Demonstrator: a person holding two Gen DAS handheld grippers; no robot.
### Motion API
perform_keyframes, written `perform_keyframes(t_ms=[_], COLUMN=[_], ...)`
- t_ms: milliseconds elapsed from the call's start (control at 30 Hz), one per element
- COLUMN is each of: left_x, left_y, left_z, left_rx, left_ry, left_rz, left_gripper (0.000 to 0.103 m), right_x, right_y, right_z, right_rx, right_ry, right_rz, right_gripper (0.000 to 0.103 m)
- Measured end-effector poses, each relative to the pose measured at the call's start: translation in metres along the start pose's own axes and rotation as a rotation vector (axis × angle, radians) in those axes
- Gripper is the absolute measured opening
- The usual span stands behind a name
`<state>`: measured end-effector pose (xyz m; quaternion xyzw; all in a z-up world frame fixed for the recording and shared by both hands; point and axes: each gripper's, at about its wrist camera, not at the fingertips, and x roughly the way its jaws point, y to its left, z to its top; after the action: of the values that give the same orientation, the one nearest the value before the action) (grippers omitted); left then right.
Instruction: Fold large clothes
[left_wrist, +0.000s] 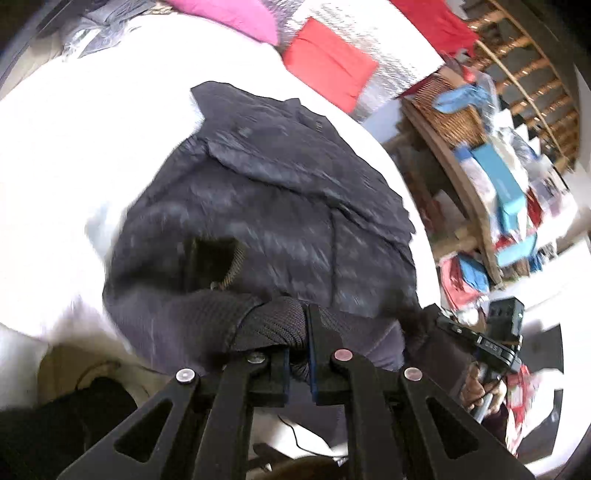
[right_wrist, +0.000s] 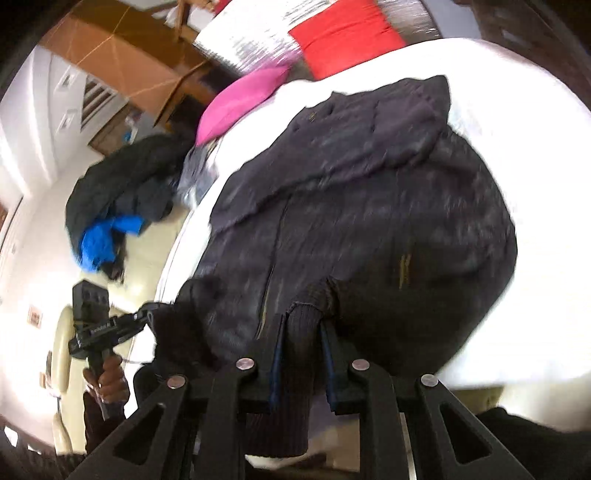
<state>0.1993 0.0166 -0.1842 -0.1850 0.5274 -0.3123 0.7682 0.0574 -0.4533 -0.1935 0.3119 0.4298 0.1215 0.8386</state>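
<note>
A large dark navy quilted jacket lies spread on a white bed; it also shows in the right wrist view. My left gripper is shut on the jacket's ribbed knit hem at the near edge. My right gripper is shut on another ribbed part of the hem, which hangs down between the fingers. Each view shows the other gripper beside the jacket: the right one, the left one. Both frames are motion-blurred.
A pink pillow and a red pillow lie at the head of the bed. A wooden shelf with baskets and boxes stands on the right. A pile of dark and blue clothes lies beside the bed.
</note>
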Motion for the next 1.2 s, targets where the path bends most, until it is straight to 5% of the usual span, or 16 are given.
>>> perform_keyframes(t_ms=[233, 433, 533, 667, 967, 1033, 1100, 1200], left_x=[0.055, 0.056, 0.059, 0.052, 0.051, 0.05, 0.047, 0.042], left_y=[0.051, 0.054, 0.057, 0.056, 0.051, 0.049, 0.048, 0.046], left_z=[0.041, 0.032, 0.032, 0.032, 0.031, 0.031, 0.031, 0.033], left_rx=[-0.16, -0.153, -0.164, -0.154, -0.137, -0.135, -0.136, -0.139], left_ry=[0.012, 0.002, 0.001, -0.003, -0.012, -0.014, -0.015, -0.02], left_rz=[0.0, -0.036, -0.047, -0.047, -0.027, -0.027, -0.035, -0.046], left_gripper=[0.008, 0.008, 0.008, 0.008, 0.008, 0.008, 0.008, 0.008], right_x=[0.041, 0.048, 0.039, 0.021, 0.035, 0.045, 0.052, 0.05], right_y=[-0.038, -0.053, -0.06, -0.057, -0.059, -0.057, -0.048, -0.032], right_z=[0.047, 0.044, 0.035, 0.018, 0.002, 0.004, 0.008, 0.017], right_rx=[0.147, 0.289, 0.383, 0.432, 0.562, 0.603, 0.566, 0.46], right_ry=[0.021, 0.139, 0.166, 0.171, 0.165, 0.167, 0.162, 0.146], right_rz=[-0.078, 0.028, 0.09, 0.106, 0.268, 0.344, 0.292, 0.158], right_gripper=[0.019, 0.02, 0.029, 0.076, 0.076, 0.068, 0.023, 0.013])
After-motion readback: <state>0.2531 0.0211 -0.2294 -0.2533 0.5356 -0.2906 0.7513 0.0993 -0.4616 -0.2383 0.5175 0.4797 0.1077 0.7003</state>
